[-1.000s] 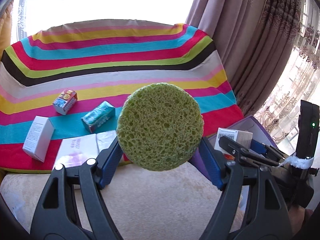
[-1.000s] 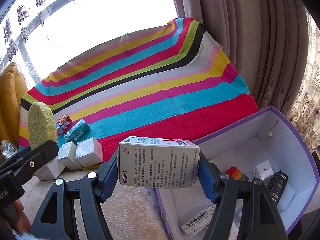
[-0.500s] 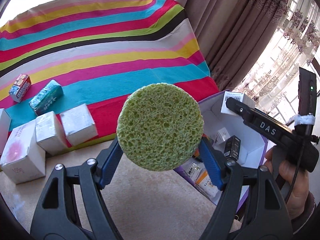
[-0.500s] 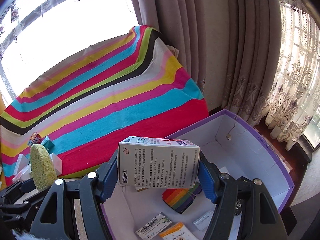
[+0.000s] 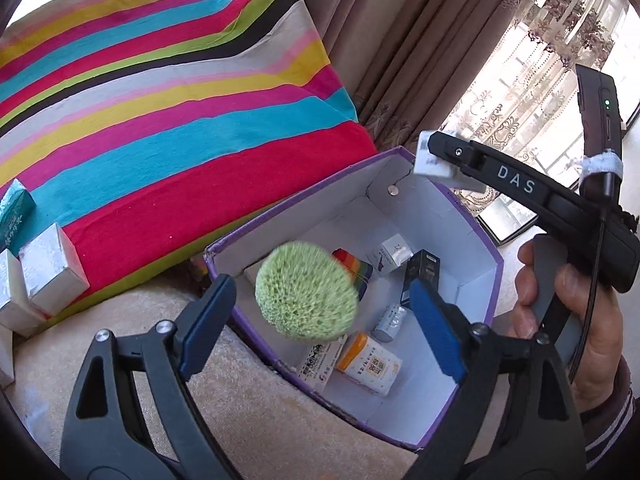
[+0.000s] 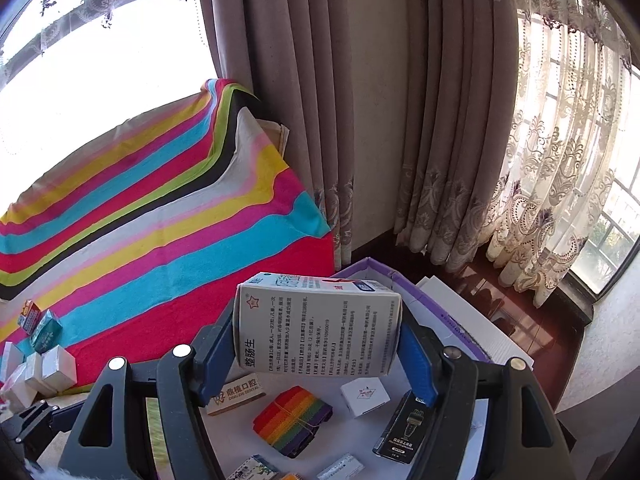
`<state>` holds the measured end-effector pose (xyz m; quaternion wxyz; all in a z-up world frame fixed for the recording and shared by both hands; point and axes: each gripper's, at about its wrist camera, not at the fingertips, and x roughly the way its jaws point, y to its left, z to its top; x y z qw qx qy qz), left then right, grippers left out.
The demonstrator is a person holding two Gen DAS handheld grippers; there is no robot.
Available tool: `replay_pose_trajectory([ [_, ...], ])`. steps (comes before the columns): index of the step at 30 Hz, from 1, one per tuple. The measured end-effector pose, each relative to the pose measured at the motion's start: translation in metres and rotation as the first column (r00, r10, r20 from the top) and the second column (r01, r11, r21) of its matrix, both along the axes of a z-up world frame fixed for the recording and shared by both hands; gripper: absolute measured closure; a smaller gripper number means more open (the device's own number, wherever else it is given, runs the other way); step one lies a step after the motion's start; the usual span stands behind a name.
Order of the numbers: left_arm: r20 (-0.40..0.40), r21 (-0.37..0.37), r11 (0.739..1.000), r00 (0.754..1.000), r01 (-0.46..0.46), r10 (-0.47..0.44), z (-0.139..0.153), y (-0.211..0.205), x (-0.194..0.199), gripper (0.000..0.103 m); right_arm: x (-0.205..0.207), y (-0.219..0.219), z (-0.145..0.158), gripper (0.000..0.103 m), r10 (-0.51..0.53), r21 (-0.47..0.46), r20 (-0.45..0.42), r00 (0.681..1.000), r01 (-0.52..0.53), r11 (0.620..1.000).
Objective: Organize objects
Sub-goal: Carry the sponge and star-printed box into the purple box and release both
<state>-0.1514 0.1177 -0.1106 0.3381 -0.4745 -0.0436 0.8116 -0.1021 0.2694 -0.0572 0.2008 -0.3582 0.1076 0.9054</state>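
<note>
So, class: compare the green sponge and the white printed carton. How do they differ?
The green sponge is round, porous and blurred, clear of the opening left tool. The white printed carton is boxy, smooth and sharp, between the opening right tool's fingers. Both are over the purple box.

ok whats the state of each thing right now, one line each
left gripper: jaws opening, pads clear of the sponge
green sponge: blurred, loose between the jaws, over the box
purple box: open, several small packages inside
right gripper: jaws opening, carton between them
white carton: on its side, over the box
silver boxes: resting against the striped cloth
</note>
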Motion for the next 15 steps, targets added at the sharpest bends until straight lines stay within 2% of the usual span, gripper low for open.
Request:
replay_pose_trajectory([
  [3, 0.024, 0.017, 0.999, 0.999, -0.032, 0.032, -0.002, -0.008, -0.003, 0.013, -0.001, -0.002, -0.001, 0.022, 0.01, -0.01, 0.002, 1.0, -0.01, 1.0],
  [15, 0.011, 0.059, 0.991, 0.993, -0.118, 0.117, 0.003, -0.036, 0.0, 0.013, -0.007, -0.022, 0.001, 0.021, 0.055, -0.012, 0.021, 0.998, -0.055, 0.998],
])
